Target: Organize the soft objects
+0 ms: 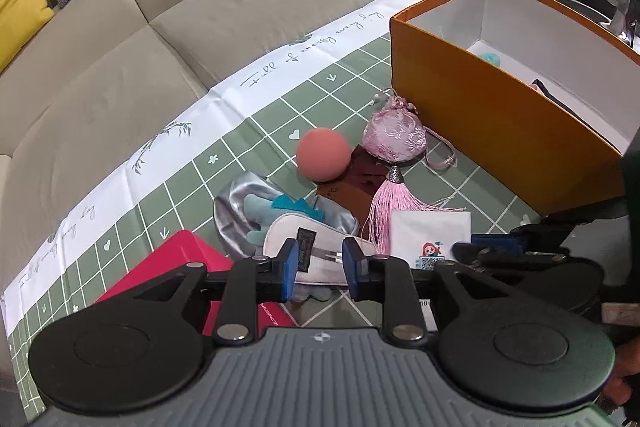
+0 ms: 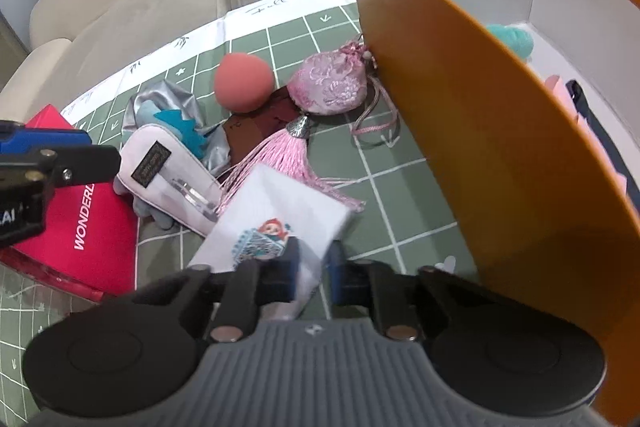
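While the right gripper (image 2: 314, 281) is pinching down with its fingers drawn together on the near corner of the white printed pouch (image 2: 280, 211), the thin fabric is showing between its blue pads. A corner grip is probably making sense here, since the flat pouch is offering no bulk to seize.

Beside it, the left gripper (image 1: 320, 259) is hovering with its fingers standing apart, and the pale case (image 1: 276, 247) with the black label is lying below the gap. Nothing is being pressed there. It is likely lining up to take that case.

Both items are lying in a loose heap on the green checked cloth (image 1: 200, 179), which is covering the sofa (image 1: 120, 67) seat. The case is overlapping a silver pouch (image 1: 232, 203). Farther out, a pink ball (image 1: 324, 155) and a pink brocade sachet (image 1: 394, 141) with a tassel are sitting near each other on a brown scrap. A red box (image 1: 176, 267) is lying at the left of the heap.

Just right of the heap, the orange box (image 1: 500, 131) is standing open, and a teal soft thing (image 2: 514, 39) is already resting inside. It is apparently serving as the collecting place, so most of the sorting is still waiting.
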A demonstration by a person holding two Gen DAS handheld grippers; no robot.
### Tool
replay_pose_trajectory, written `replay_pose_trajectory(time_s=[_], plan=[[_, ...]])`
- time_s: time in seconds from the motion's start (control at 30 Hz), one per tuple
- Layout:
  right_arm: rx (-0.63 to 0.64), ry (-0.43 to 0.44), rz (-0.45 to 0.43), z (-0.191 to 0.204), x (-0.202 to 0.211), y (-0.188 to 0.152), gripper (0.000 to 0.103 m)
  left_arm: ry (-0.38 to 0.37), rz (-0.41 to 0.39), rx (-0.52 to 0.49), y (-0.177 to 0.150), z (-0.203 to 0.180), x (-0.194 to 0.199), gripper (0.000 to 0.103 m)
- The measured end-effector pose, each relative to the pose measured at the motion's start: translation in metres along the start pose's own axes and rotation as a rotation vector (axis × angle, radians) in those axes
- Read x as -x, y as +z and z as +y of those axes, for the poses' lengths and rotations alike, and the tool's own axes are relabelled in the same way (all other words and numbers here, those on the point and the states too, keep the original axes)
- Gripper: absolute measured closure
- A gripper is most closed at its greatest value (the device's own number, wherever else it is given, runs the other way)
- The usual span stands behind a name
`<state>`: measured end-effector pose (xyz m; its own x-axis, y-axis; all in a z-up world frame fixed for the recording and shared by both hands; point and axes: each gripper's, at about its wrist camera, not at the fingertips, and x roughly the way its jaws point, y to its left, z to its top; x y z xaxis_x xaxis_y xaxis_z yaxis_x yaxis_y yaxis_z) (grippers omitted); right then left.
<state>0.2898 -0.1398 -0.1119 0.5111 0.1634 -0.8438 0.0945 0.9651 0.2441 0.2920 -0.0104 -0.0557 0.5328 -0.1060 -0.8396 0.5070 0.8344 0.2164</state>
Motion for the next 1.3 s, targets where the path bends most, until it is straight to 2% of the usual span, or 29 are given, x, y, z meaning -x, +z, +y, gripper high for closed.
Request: replay_pose_trajectory(time_s=[0.17, 0.37, 0.43, 0.47, 0.6, 0.73, 0.83, 0.87, 0.9, 0.93, 1.03, 1.17, 1.23, 1.3], plan=[[-0.02, 0.032, -0.033, -0.009, 0.013, 0.004, 0.103, -0.022, 0.004, -0.048, 0.001, 0.0, -0.003, 0.072], [0.057, 0.043, -0.131, -0.005, 0.031, 0.014, 0.103, -0.069, 0.033, -0.137, 0.004, 0.005, -0.014, 0.051], [0.092, 0.04, -0.142, -0.003, 0.028, 0.018, 0.103, -0.086, 0.04, -0.2, 0.007, 0.003, -0.018, 0.041], [0.096, 0.047, -0.138, -0.004, 0.025, 0.02, 0.103, -0.088, 0.051, -0.236, 0.009, 0.002, -0.021, 0.04], [0.126, 0.045, -0.127, -0.004, 0.014, 0.021, 0.103, -0.048, 0.109, -0.32, 0.02, 0.009, -0.038, 0.027], [0.152, 0.048, -0.125, -0.002, 0.007, 0.021, 0.103, -0.033, 0.174, -0.346, 0.031, 0.022, -0.057, 0.027], [0.145, 0.077, -0.087, -0.002, 0.0, 0.022, 0.085, -0.055, 0.235, -0.341, 0.036, 0.028, -0.072, 0.026], [0.135, 0.089, -0.075, -0.003, -0.001, 0.022, 0.06, -0.059, 0.248, -0.333, 0.037, 0.03, -0.076, 0.026], [0.125, 0.096, -0.07, -0.003, -0.001, 0.021, 0.041, -0.069, 0.267, -0.32, 0.038, 0.031, -0.08, 0.025], [0.117, 0.106, -0.065, -0.004, -0.001, 0.021, 0.037, -0.09, 0.288, -0.304, 0.039, 0.032, -0.083, 0.025], [0.102, 0.153, -0.021, -0.003, -0.007, 0.022, 0.031, -0.133, 0.333, -0.268, 0.042, 0.032, -0.092, 0.025], [0.122, 0.121, 0.017, 0.003, -0.02, 0.018, 0.03, -0.126, 0.403, -0.262, 0.044, 0.028, -0.105, 0.029], [0.148, 0.116, 0.006, 0.006, -0.02, 0.016, 0.032, -0.123, 0.418, -0.27, 0.043, 0.024, -0.107, 0.031], [0.178, 0.114, -0.005, 0.011, -0.02, 0.014, 0.042, -0.113, 0.415, -0.269, 0.042, 0.021, -0.107, 0.038]])
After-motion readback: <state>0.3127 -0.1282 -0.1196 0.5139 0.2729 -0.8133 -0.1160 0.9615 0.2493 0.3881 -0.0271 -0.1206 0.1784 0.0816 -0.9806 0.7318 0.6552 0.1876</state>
